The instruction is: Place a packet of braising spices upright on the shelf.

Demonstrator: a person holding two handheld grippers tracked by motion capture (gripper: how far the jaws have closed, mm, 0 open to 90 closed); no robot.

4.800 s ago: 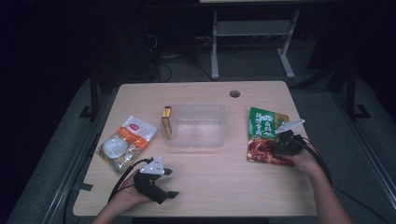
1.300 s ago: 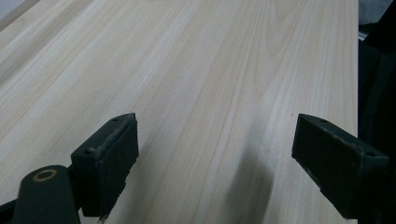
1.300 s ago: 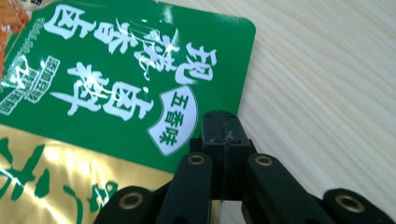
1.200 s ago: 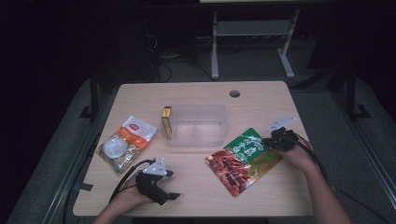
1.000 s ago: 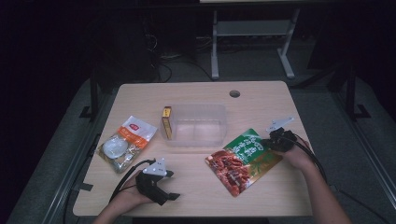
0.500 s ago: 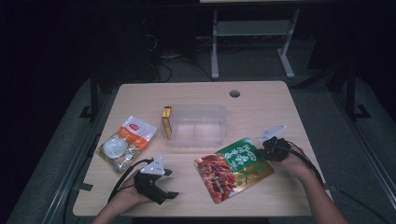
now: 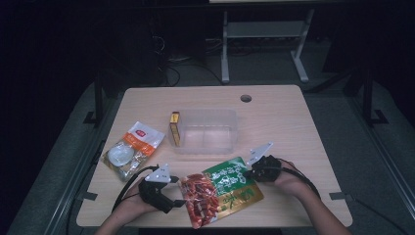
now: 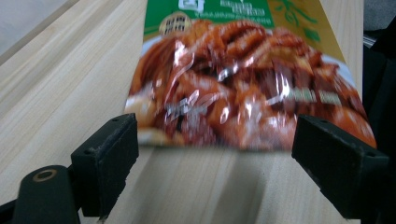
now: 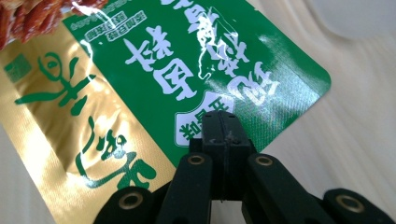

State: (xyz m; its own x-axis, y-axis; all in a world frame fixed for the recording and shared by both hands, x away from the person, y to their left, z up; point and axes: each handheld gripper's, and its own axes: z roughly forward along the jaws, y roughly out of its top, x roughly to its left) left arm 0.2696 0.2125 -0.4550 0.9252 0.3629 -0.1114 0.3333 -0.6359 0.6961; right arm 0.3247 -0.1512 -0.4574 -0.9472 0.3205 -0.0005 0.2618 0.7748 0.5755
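Note:
A green, gold and red food pouch (image 7: 220, 190) lies slanted on the front middle of the table. My right gripper (image 7: 250, 172) is shut on its green upper edge; the right gripper view has the jaws (image 9: 219, 126) pinched together on the green corner of the pouch (image 9: 140, 88). My left gripper (image 7: 177, 199) rests at the front left and is open. In the left gripper view its fingers (image 8: 107, 154) stand wide apart, and the red printed end of the pouch (image 8: 243, 79) lies just ahead, between them and untouched.
A clear plastic container (image 7: 230, 128) sits at the table's centre with a small yellow box (image 7: 174, 129) against its left side. An orange and white snack pack (image 7: 132, 151) lies at the left. A cable hole (image 7: 245, 98) is at the back.
My right gripper has dragged the pouch from the right side toward the front left, turning it, so its red end now reaches the left gripper's open jaws. The left gripper has stayed put.

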